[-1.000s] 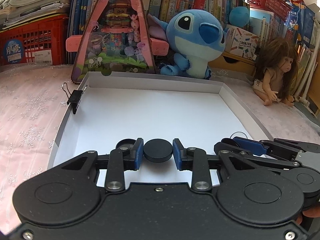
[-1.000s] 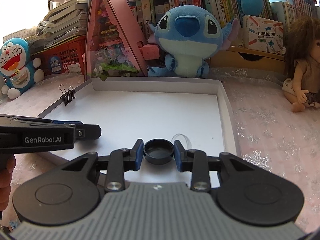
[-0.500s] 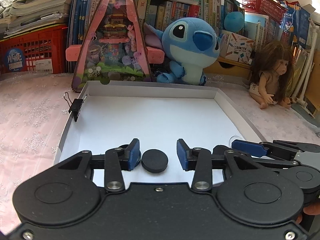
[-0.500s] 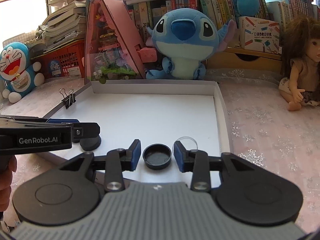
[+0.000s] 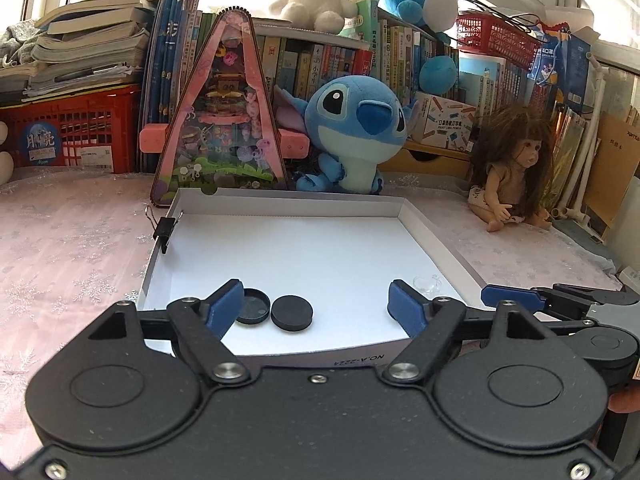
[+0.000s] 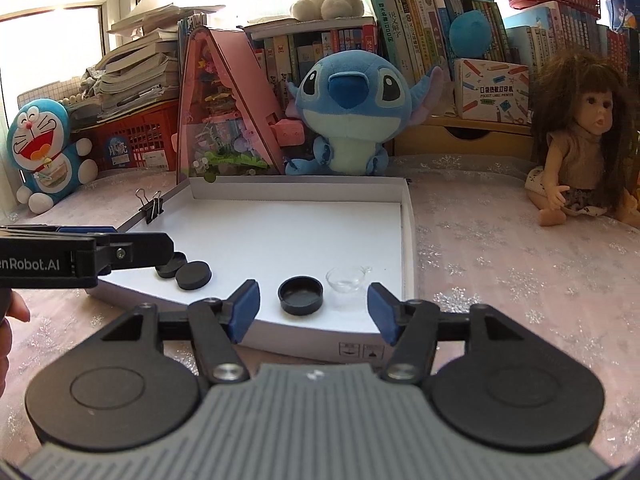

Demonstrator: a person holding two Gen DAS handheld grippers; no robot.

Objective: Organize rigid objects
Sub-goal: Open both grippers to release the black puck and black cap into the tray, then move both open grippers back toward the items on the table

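A shallow white cardboard tray (image 5: 288,204) (image 6: 407,240) lies on the pink tablecloth. Near its front left lie a solid black disc (image 5: 291,312) (image 6: 193,275) and, touching it, an upturned black cap (image 5: 253,311) (image 6: 171,265). Toward the front right sit another upturned black cap (image 6: 301,294) and a small clear dish (image 6: 345,279) (image 5: 427,283). My left gripper (image 5: 316,310) is drawn back from the disc, its jaws opening, pads touching nothing. My right gripper (image 6: 314,306) is likewise drawn back from the black cap, its jaws opening and pressing on nothing.
A black binder clip (image 5: 163,229) (image 6: 151,207) grips the tray's left wall. Behind the tray stand a pink triangular toy house (image 5: 224,120), a blue plush (image 6: 348,108) and book rows. A doll (image 6: 576,148) sits at right, a red crate (image 5: 72,132) at left.
Both grippers let go: the left released the black disc, the right released the upturned black cap. Both then pulled back and rose, jaws spreading wide, leaving the pieces lying in the tray.
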